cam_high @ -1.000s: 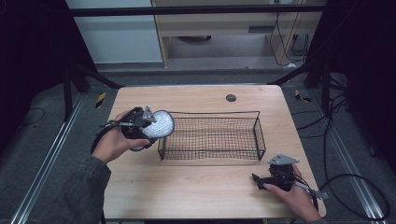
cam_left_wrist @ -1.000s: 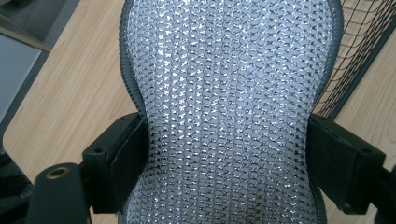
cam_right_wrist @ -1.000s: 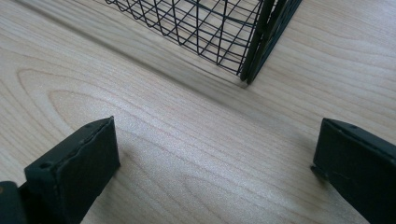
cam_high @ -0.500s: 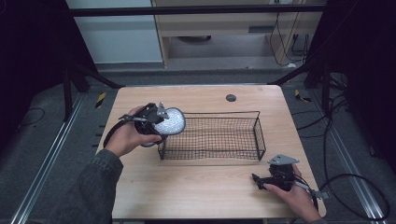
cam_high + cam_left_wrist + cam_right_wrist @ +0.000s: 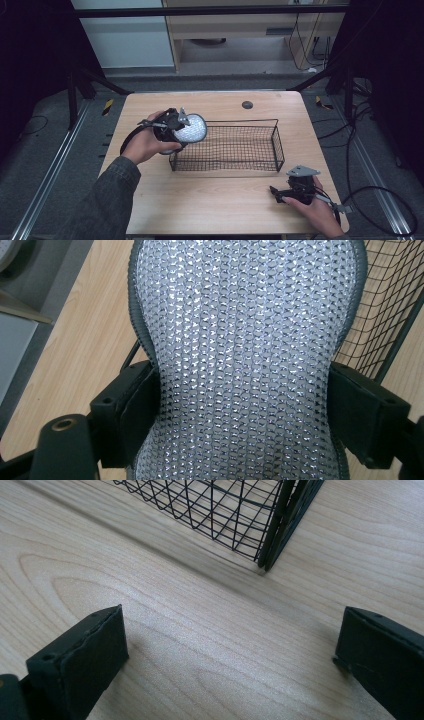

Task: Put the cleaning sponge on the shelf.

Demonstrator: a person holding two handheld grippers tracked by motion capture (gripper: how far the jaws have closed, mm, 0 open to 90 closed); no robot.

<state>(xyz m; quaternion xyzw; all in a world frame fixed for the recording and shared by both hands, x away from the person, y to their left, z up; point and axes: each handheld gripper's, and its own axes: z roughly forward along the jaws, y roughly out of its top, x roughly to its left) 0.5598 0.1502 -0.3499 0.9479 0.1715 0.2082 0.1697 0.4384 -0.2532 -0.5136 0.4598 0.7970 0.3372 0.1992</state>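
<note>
A silver sequined pouch [image 5: 191,129] with a dark grey edge hangs over the left end of the black wire basket [image 5: 276,144]. My left gripper [image 5: 176,131] is shut on it, and the left gripper view has the pouch [image 5: 245,355] pinched between both black pads [image 5: 131,410]. My right gripper [image 5: 278,192] rests low on the table near the front right, open, with nothing between its jaws. In the right gripper view, its fingertips [image 5: 80,652] stand wide apart over bare wood, and the basket corner [image 5: 270,535] lies just ahead.
The light wooden table [image 5: 210,210] has a small dark round disc [image 5: 247,104] near its far edge. Dark frame posts and cables stand around the table on the grey floor.
My left gripper has carried the pouch to the right, from beside the basket's left end to over its left rim. The right gripper has stayed still.
</note>
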